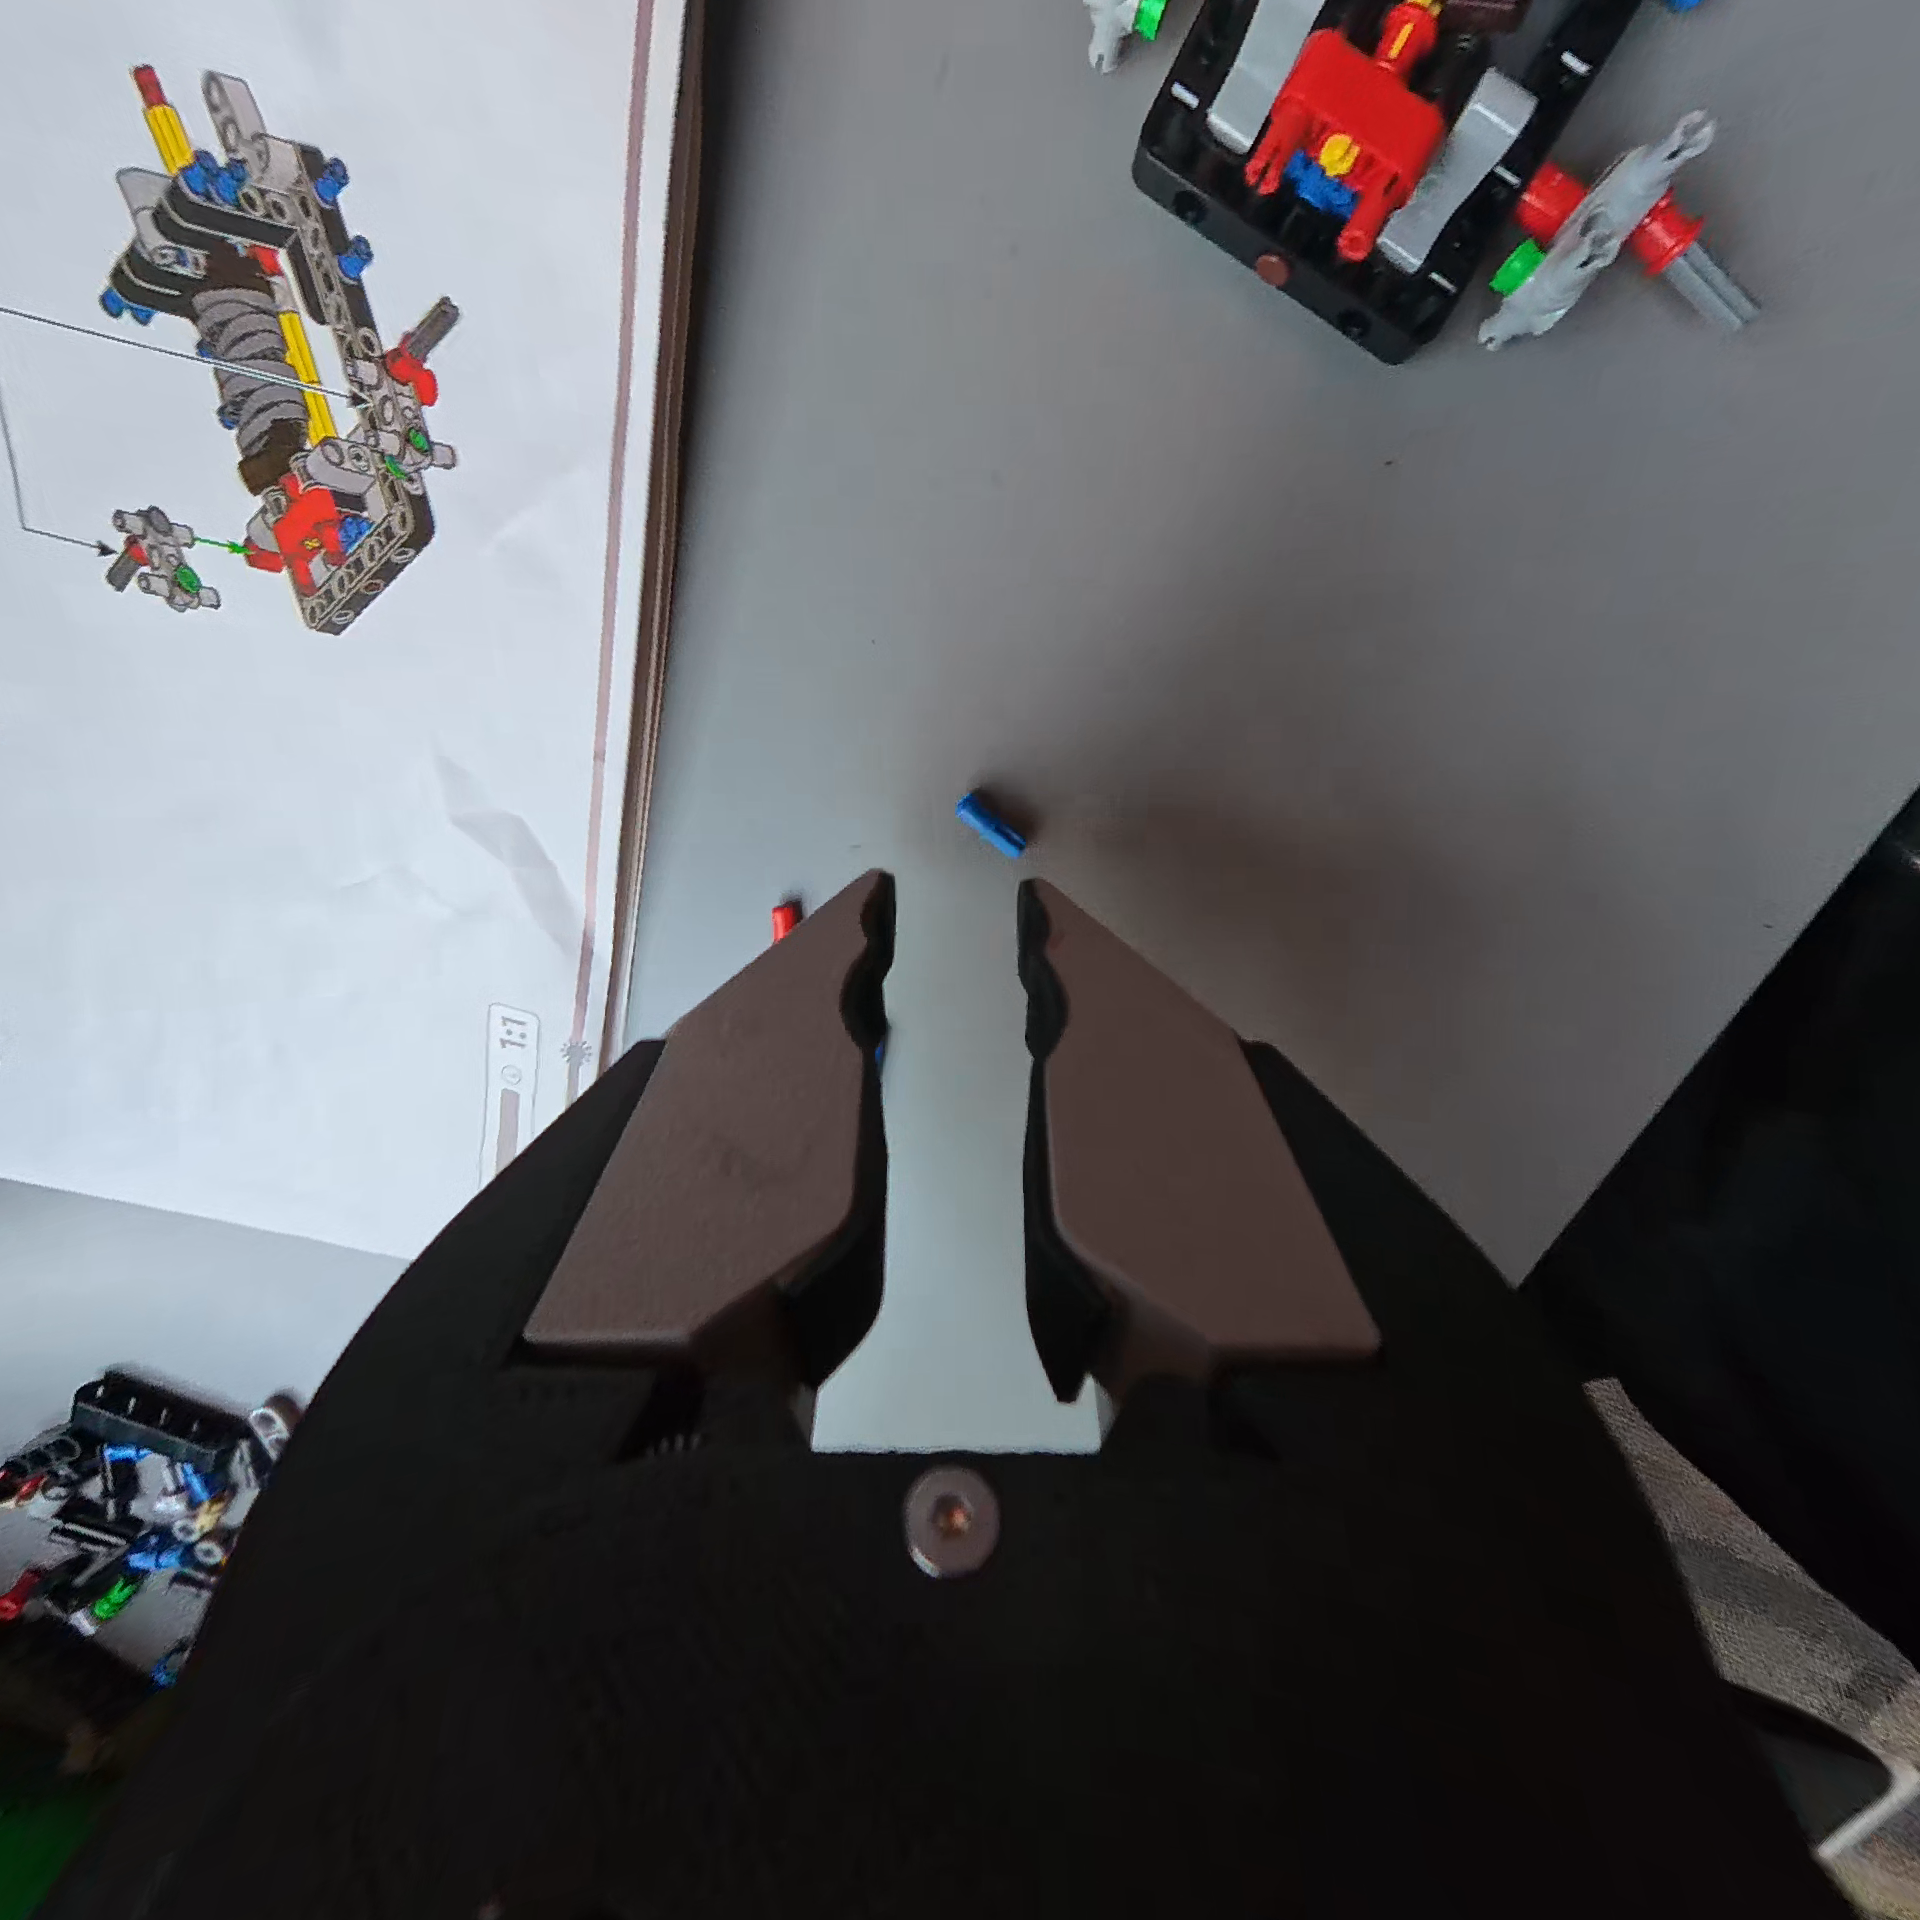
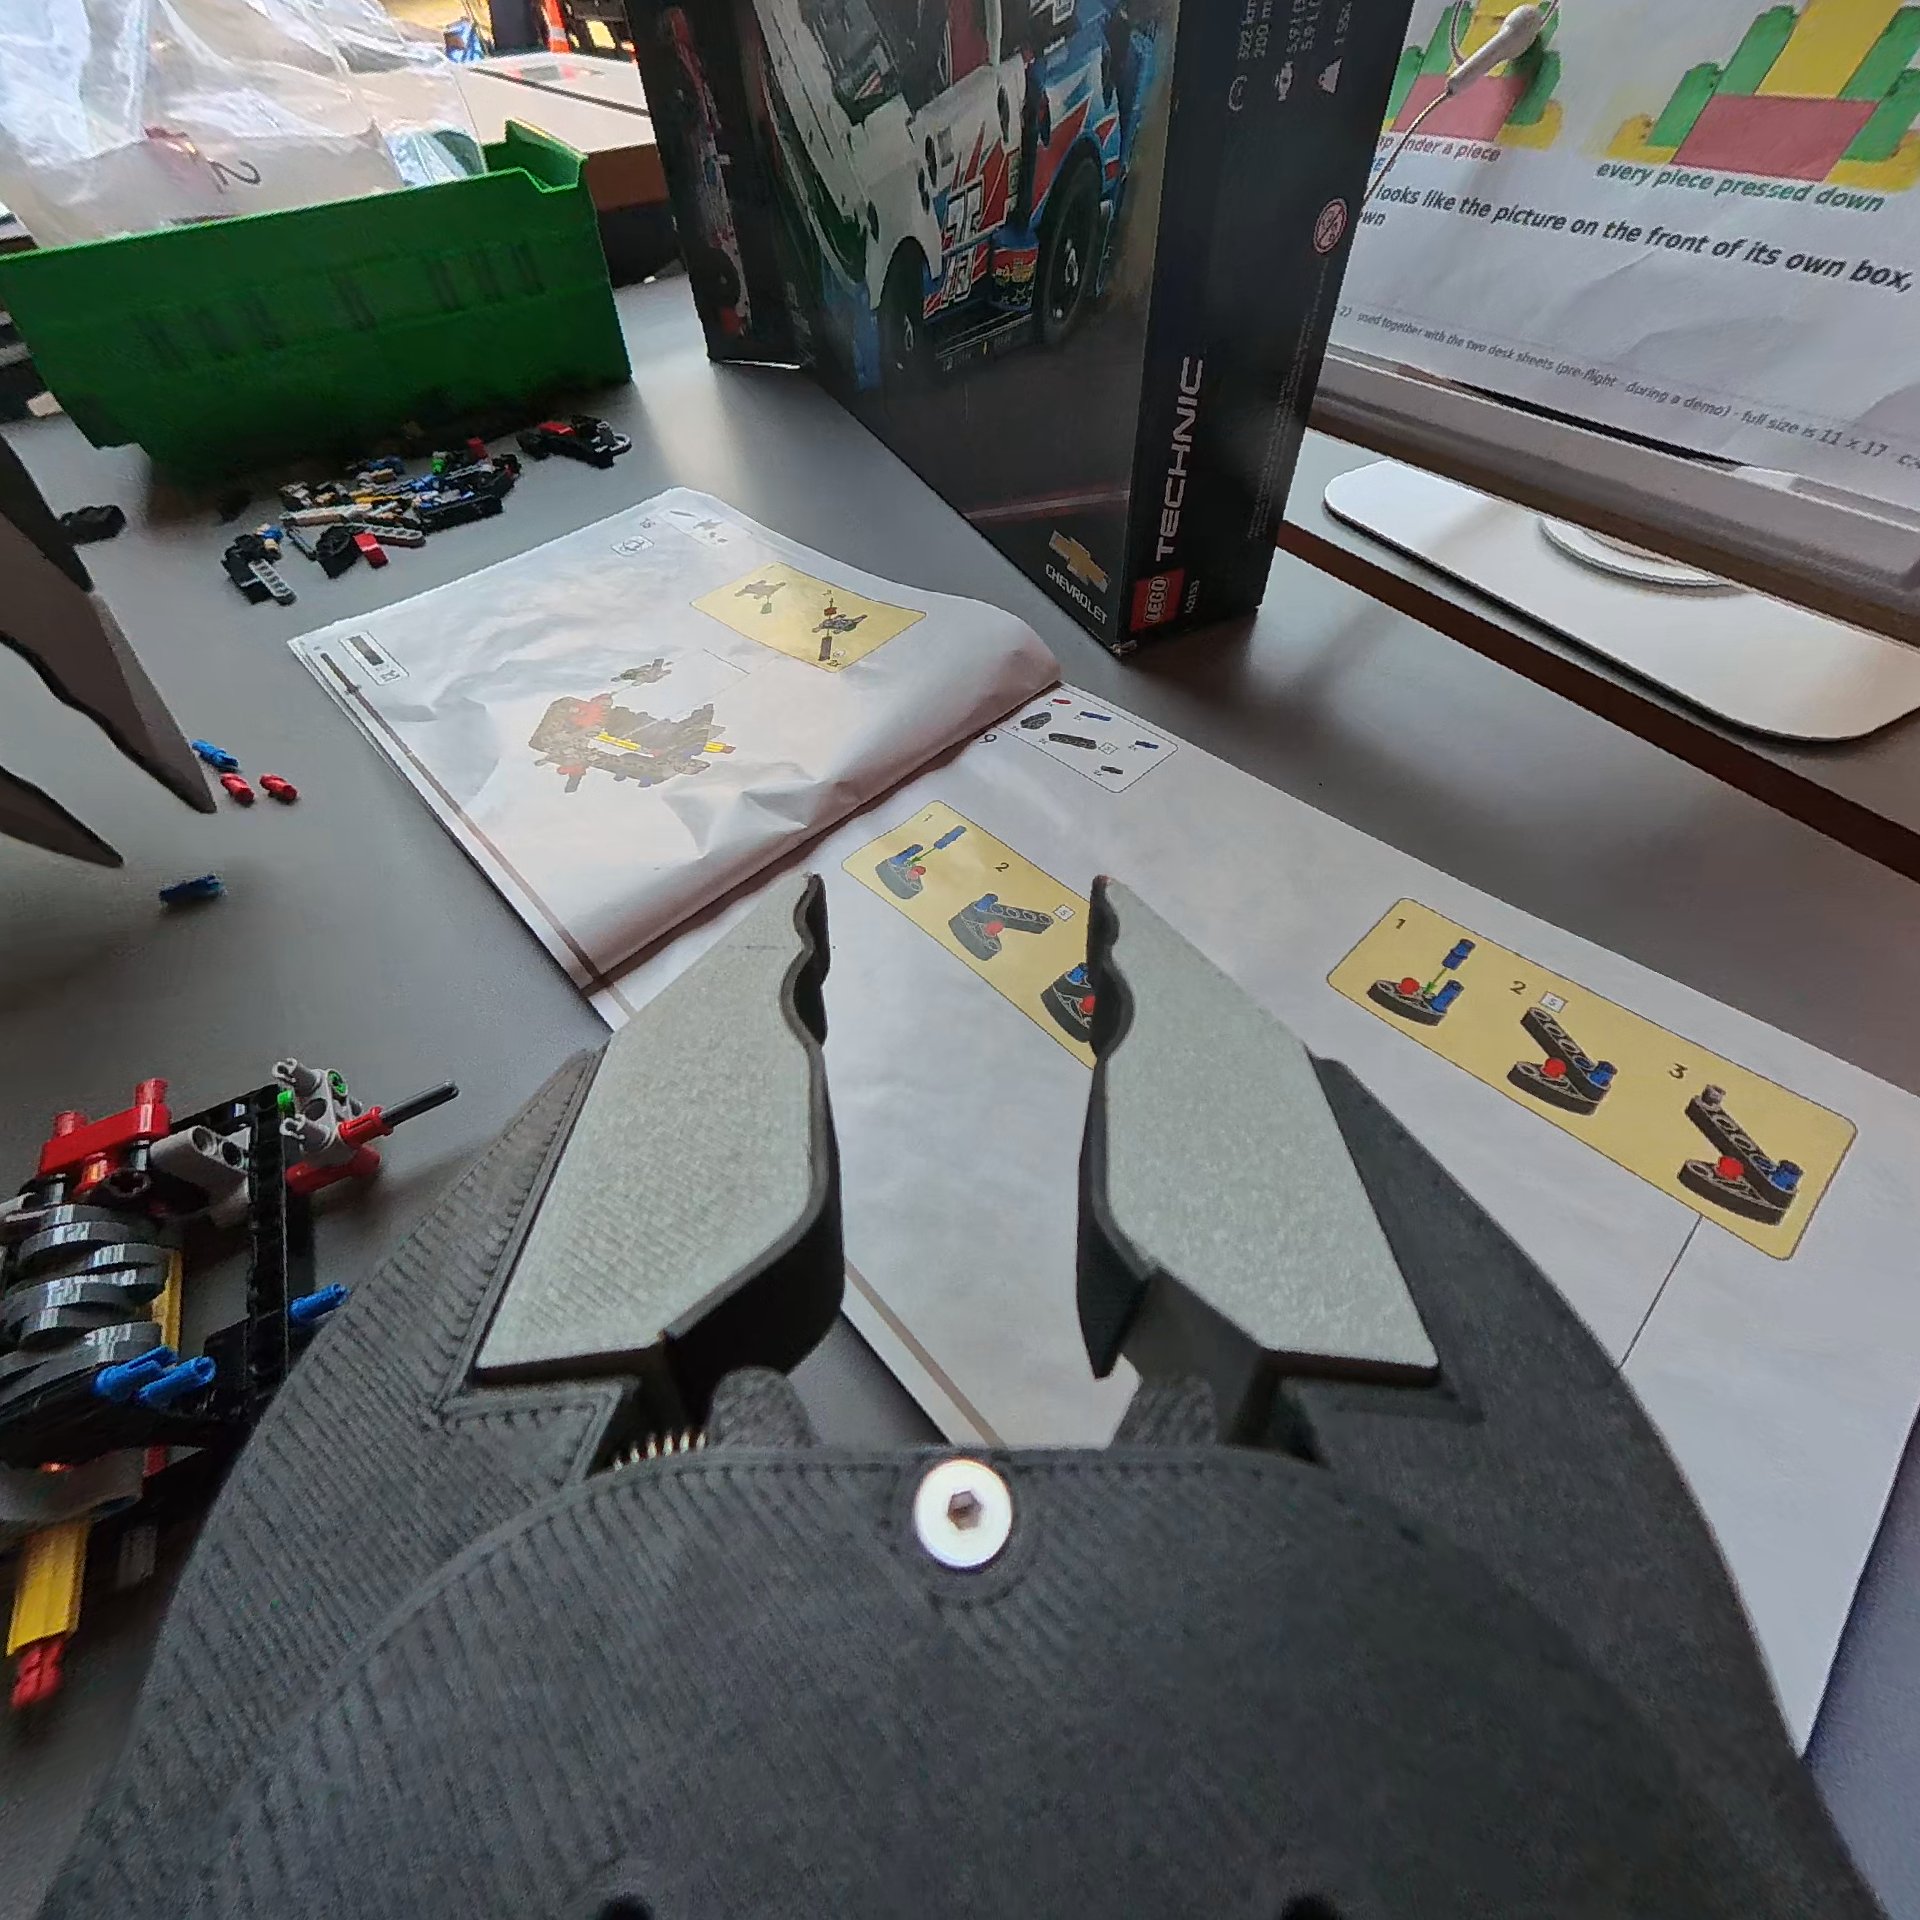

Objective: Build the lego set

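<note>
My left gripper is open and empty, low over the grey table. A small blue pin lies just beyond its fingertips. A red pin is half hidden beside the left finger. The part-built lego assembly, a black frame with red, grey and yellow parts, lies at the far right. My right gripper is open and empty above the open instruction booklet. In the right wrist view the assembly lies at the lower left, and the left gripper's fingers point at the blue pin.
A pile of loose lego pieces lies before a green bin. The set's box stands behind the booklet. Two red pins and another blue pin lie near the left gripper. A white monitor stand is at the right. My hands' fingertips stand some 25 centimeters from each other.
</note>
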